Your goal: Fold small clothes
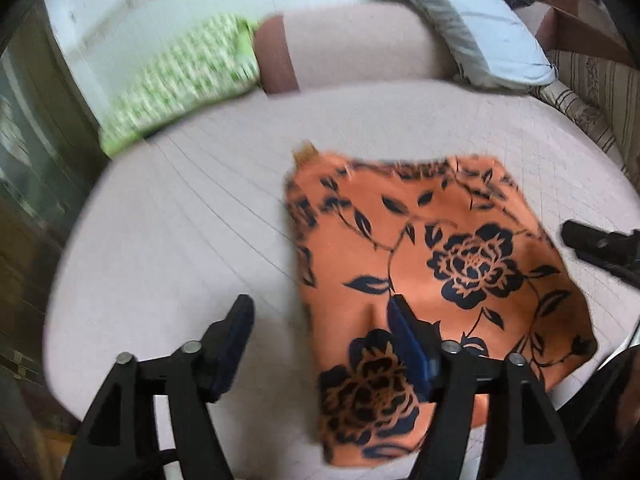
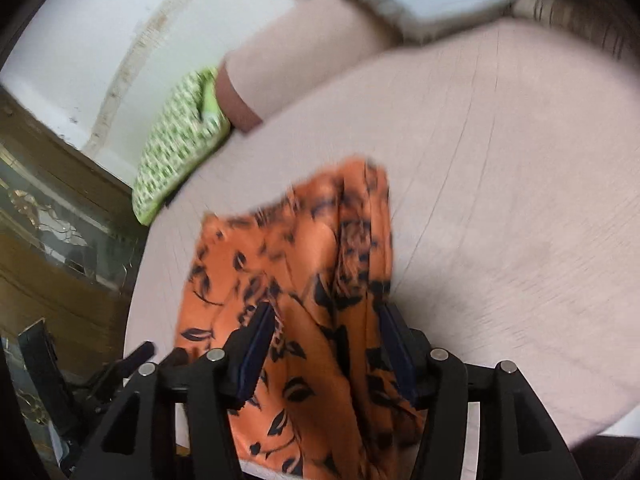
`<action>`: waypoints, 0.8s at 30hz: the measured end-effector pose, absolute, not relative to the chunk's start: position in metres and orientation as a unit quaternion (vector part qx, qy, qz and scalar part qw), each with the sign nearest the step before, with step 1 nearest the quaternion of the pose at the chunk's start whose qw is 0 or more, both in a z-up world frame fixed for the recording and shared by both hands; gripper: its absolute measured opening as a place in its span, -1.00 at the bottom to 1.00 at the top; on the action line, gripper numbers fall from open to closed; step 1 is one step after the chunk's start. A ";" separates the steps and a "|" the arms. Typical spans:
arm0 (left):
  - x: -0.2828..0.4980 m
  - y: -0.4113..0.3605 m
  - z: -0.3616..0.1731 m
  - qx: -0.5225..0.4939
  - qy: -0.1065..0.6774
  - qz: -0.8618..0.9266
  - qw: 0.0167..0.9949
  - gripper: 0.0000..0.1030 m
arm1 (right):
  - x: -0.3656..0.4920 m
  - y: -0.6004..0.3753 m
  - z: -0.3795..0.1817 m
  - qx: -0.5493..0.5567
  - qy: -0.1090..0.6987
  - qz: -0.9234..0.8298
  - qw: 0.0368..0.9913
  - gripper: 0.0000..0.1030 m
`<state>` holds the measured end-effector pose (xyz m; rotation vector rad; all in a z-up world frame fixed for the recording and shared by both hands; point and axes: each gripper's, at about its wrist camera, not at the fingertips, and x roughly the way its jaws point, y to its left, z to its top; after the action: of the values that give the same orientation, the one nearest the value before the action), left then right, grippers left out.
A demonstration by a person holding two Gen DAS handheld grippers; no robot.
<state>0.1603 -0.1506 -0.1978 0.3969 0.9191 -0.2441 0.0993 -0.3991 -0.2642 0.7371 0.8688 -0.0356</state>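
Observation:
An orange garment with a dark floral print (image 1: 432,264) lies folded into a rough square on the pale pink bed sheet (image 1: 180,220). My left gripper (image 1: 320,316) is open and empty, its right finger over the garment's near left part, its left finger over bare sheet. In the right wrist view the same garment (image 2: 296,264) lies bunched in ridges between the fingers of my right gripper (image 2: 326,320), which is open above it. The right gripper also shows at the right edge of the left wrist view (image 1: 596,244).
A green patterned pillow (image 1: 180,80) and a pink bolster (image 1: 352,48) lie at the far side of the bed. A grey and blue pillow (image 1: 480,28) is at the back right. A dark wooden cabinet with glass (image 2: 60,232) stands left of the bed.

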 end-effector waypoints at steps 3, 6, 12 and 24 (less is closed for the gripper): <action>0.142 -0.154 -0.169 0.204 0.395 -0.098 0.891 0.58 | 0.073 -0.402 -0.229 0.302 0.390 -0.031 0.869 0.12; 0.120 -0.160 -0.141 0.209 0.355 -0.091 0.907 0.58 | 0.059 -0.396 -0.196 0.260 0.372 -0.035 0.891 0.12; 0.085 -0.158 -0.092 0.190 0.304 -0.087 0.929 0.71 | 0.035 -0.374 -0.153 0.194 0.356 -0.033 0.913 0.12; 0.060 -0.145 -0.033 0.144 0.251 -0.072 0.954 0.85 | 0.017 -0.346 -0.106 0.152 0.325 -0.014 0.933 0.12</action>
<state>0.0602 -0.1454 -0.0329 0.2929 0.5102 -0.1465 0.0165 -0.3455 -0.1065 0.3109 0.6654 -0.0292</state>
